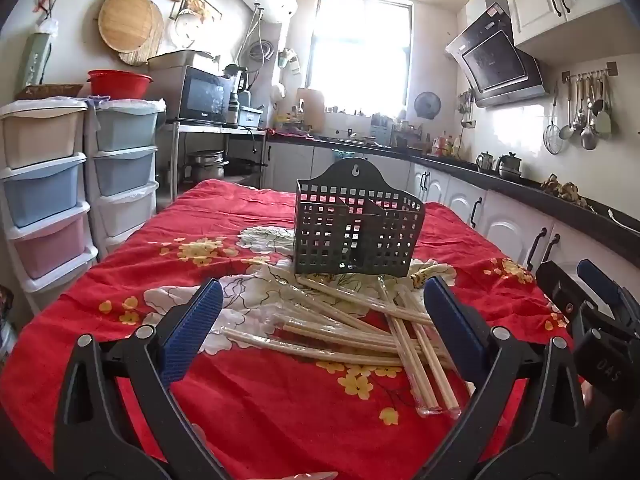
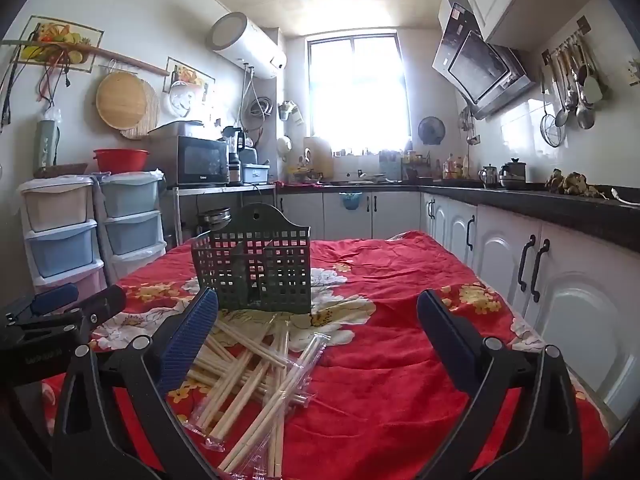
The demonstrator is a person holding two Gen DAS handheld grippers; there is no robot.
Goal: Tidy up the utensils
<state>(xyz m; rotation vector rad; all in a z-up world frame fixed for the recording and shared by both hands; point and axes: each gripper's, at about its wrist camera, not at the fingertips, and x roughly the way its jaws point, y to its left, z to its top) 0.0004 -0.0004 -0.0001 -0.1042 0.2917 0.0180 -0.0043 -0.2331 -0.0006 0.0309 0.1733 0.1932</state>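
While both claws, left point(image 1: 320, 312) and right point(image 2: 316, 320), hover spread wide and empty above the red cloth point(image 1: 280, 400), the chopsticks point(image 1: 360, 332) lie heaped at six o'clock of the upright green holder point(image 1: 358, 224).

Daylight from window point(image 1: 360, 52), blown out, haze bleeding onto ceiling and wall. Table point(image 1: 280, 408) evenly lit, soft shadows. Strong fisheye bending and dark vignette at corners. Mild softness overall.
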